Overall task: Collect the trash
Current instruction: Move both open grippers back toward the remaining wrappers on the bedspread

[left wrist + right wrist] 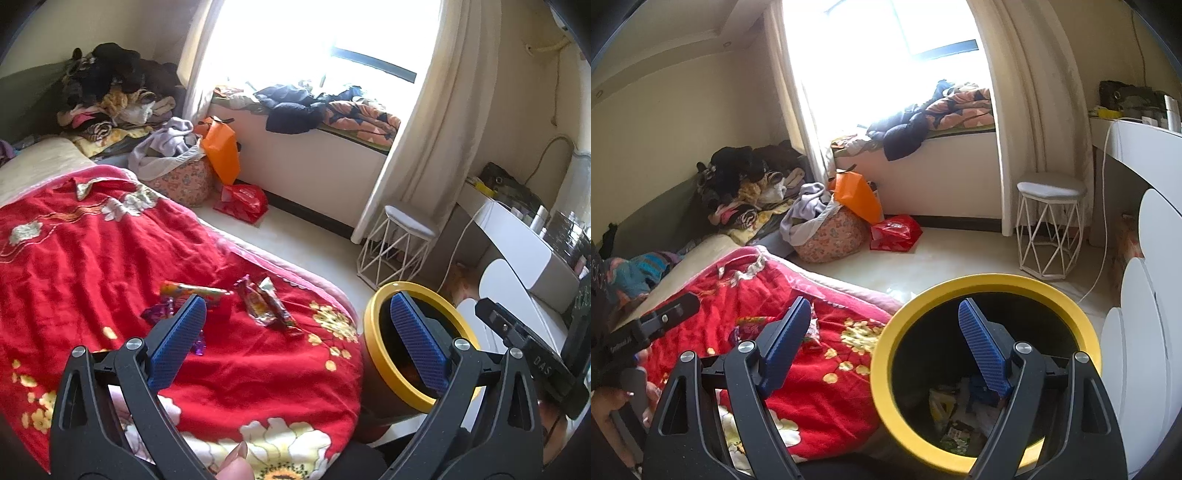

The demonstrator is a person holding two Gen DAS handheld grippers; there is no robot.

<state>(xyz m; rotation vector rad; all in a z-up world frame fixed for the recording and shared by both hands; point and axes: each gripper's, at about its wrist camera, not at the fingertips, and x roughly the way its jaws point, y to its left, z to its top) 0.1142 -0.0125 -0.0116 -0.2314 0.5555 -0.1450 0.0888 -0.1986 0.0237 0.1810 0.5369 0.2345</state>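
Observation:
Several candy wrappers lie on the red floral blanket (92, 251): an orange one (192, 289), a purple one (159, 312) and a crinkled pair (267, 304). A yellow-rimmed bin (373, 347) stands beside the bed; the right wrist view shows its rim (886, 391) and trash inside (955, 424). My left gripper (297, 315) is open and empty above the blanket, its left finger near the wrappers. My right gripper (886, 317) is open and empty over the bin's left rim. Some wrappers (812, 328) show behind its left finger.
A white wire stool (1051, 229) stands on the floor by the curtain. A floral bag of clothes (831, 232), an orange bag (858, 197) and a red plastic bag (895, 230) sit by the window seat. A white desk (1145, 147) is at right. Clothes are piled on the bed's far end (107, 92).

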